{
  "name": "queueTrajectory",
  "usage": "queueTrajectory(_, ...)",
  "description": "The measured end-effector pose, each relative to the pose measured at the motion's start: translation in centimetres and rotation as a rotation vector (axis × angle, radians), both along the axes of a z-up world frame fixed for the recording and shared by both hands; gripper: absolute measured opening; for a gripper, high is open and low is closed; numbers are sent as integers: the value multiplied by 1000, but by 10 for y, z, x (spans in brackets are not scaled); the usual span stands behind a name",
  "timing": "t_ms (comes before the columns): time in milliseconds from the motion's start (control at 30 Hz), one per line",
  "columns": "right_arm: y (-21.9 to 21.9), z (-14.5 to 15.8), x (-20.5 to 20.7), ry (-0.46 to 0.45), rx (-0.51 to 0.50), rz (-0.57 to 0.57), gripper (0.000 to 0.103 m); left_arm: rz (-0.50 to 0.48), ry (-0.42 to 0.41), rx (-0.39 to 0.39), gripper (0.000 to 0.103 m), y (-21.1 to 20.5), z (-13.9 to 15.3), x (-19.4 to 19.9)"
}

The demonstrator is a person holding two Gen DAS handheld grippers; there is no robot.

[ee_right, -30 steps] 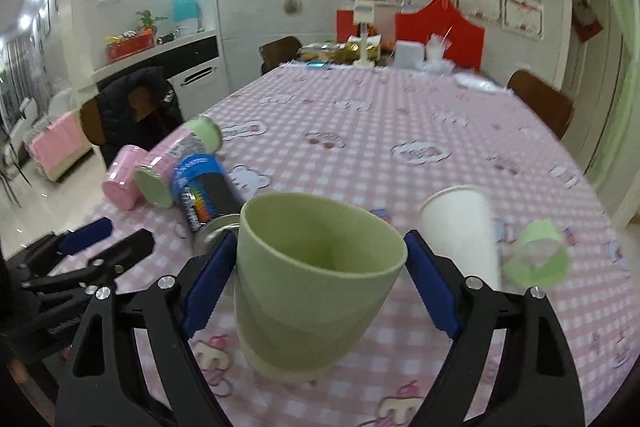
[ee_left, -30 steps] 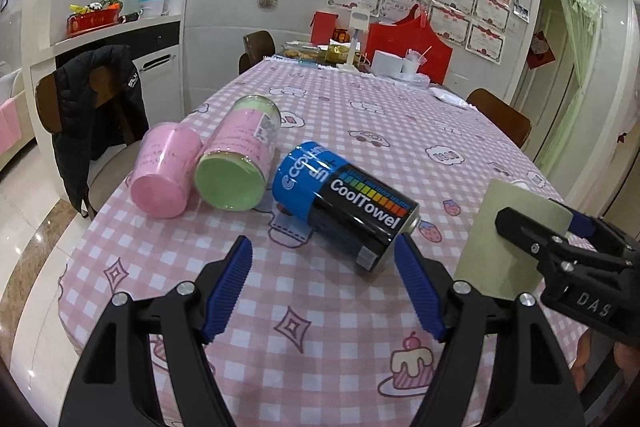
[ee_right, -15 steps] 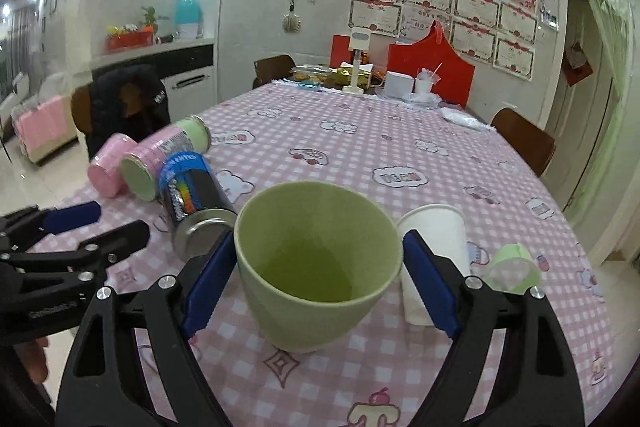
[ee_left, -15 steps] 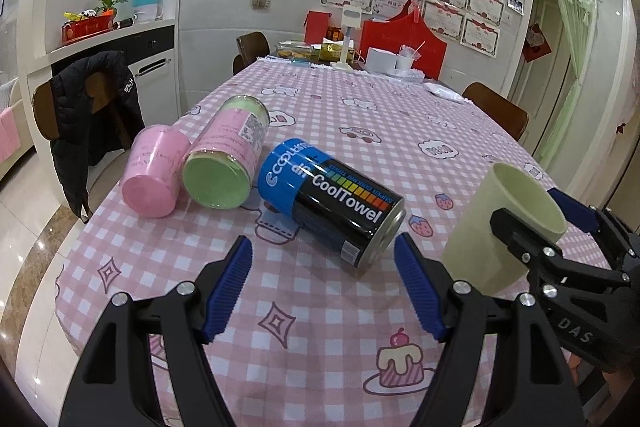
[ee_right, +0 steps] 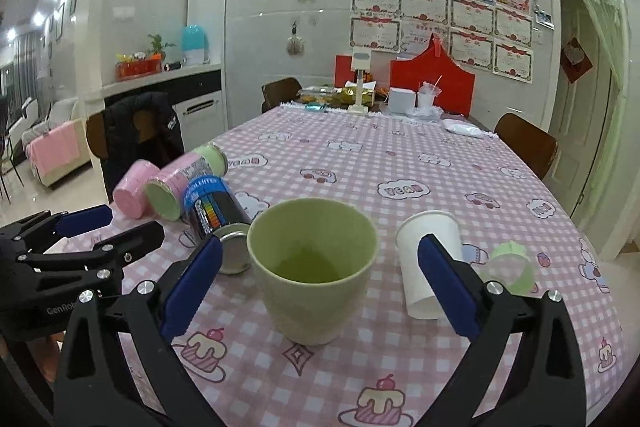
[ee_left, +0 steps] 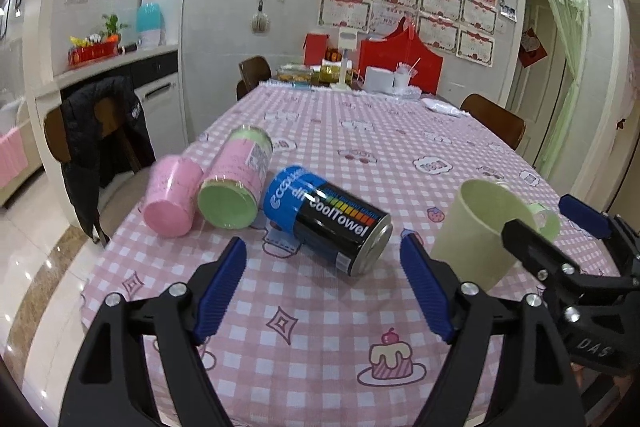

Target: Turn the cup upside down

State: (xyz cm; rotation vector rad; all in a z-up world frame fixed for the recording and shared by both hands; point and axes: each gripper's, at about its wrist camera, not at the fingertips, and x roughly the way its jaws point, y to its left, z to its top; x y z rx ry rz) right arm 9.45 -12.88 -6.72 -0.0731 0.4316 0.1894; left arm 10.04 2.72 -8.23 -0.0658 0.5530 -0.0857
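A pale green cup (ee_right: 312,267) stands upright, mouth up, on the pink checked tablecloth (ee_right: 400,163). My right gripper (ee_right: 320,283) is open, its blue pads on either side of the cup and clear of its walls. The cup also shows in the left wrist view (ee_left: 480,231) at the right, between the right gripper's fingers. My left gripper (ee_left: 324,291) is open and empty, low over the table's near edge, facing a blue and black "CoolTowel" can (ee_left: 328,219).
A pink cup (ee_left: 170,201), a pink and green canister (ee_left: 236,183) and the can lie on their sides at the left. A white paper cup (ee_right: 424,263) lies right of the green cup, with a green tape ring (ee_right: 508,267) beyond. Chairs (ee_right: 524,147) surround the table.
The right gripper has lowered the green cup onto the table and opened; the cup now stands free. The left gripper has barely moved.
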Motion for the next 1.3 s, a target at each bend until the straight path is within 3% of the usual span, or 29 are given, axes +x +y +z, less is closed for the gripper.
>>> queueTrajectory(567, -21, 39, -52, -150, 51, -12, 95, -19, -188, 76, 80, -20, 52, -55)
queueTrajectory(667, -24, 42, -58, -166, 60, -9, 95, -21, -205, 77, 87, -20, 58, -61)
queueTrajectory(1300, -32, 42, -71, -201, 75, -31, 95, -1, -262, 78, 90, -22, 69, -76)
